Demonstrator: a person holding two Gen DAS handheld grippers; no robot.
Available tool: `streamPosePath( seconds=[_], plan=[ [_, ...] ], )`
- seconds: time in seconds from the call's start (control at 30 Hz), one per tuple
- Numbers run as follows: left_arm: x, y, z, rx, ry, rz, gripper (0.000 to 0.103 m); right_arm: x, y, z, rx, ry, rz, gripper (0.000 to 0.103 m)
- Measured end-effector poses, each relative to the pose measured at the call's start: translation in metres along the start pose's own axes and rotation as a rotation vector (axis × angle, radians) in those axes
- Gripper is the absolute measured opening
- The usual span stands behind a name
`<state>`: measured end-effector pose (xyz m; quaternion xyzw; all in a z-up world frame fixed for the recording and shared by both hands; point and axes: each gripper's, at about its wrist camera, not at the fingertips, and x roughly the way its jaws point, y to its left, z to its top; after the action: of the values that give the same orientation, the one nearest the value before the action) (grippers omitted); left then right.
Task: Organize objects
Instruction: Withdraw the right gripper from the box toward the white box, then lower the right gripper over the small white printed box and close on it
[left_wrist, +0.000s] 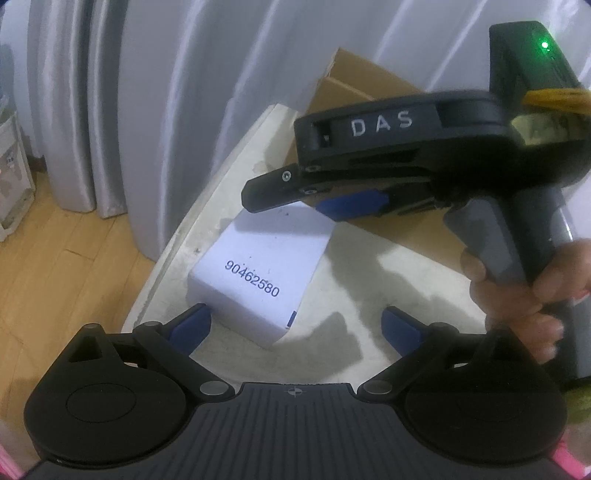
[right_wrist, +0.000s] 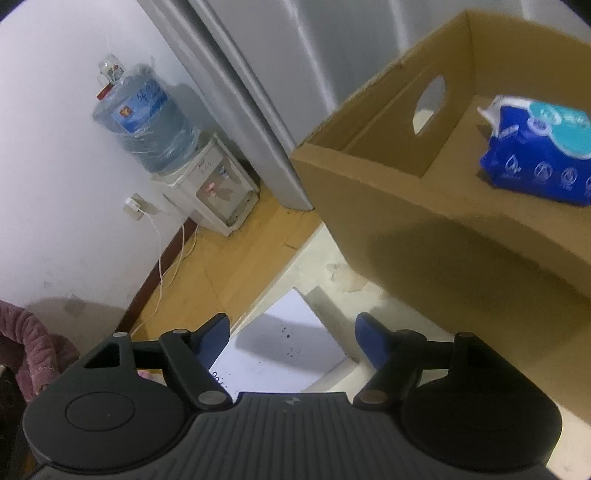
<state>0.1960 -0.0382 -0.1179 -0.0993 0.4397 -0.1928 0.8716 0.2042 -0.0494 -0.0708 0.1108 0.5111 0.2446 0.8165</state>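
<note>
Two grippers: both angled down over one white box (left_wrist: 255, 280) on a pale tabletop (left_wrist: 369, 280).
White box, place: flat on the tabletop near its left edge, just in front of a cardboard carton (right_wrist: 443, 236); printed number on the top face.
White box, long axis: running away from the left gripper (left_wrist: 295, 326) toward the carton, slightly skewed; near corner pointing back between the left pads.
Left jaws: spread wide, nothing between the pads; left blue pad (left_wrist: 192, 326) just beside the box's near-left corner, contact not clear; right pad well clear of it on bare tabletop.
Right gripper: (right_wrist: 291, 334) seen side-on from the left wrist, poised above the box's far end, closer to the carton.
Right jaws: partly open, empty; box's far end lying below and between the blue pads, no pad pressing on it.
Nearer hand: judged the right, since its pads already straddle the box's short width; left gripper offset toward the near end.
Deciding relation: short width of the box across the right jaws, long axis along the pointing line, so a straight drop and squeeze looks workable.
Carton, contents: blue tissue pack (right_wrist: 539, 147) inside the right compartment; left compartment apparently bare.
Likely destination: the carton, directly beyond the box.
</note>
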Motion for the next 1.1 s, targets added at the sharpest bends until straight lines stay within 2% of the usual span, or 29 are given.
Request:
streamPosePath(
  seconds=[0.1,0.47,0.67,1.1],
  plan=[
    [-0.001,0.002,-0.002,-0.01,0.0,-0.012,0.099,0.003,-0.003,0.002,0.02,0.027,0.024,0.078],
    [-0.006,-0.004,-0.007,-0.009,0.001,-0.021,0.099,0.004,0.002,0.001,-0.007,0.077,-0.004,0.079],
    [-0.006,-0.012,-0.006,-0.001,0.003,-0.019,0.099,-0.003,-0.003,-0.004,0.025,0.099,0.003,0.079],
    [-0.001,-0.044,-0.012,0.058,0.036,-0.034,0.099,-0.032,-0.028,-0.03,0.092,0.1,-0.013,0.08]
  ],
)
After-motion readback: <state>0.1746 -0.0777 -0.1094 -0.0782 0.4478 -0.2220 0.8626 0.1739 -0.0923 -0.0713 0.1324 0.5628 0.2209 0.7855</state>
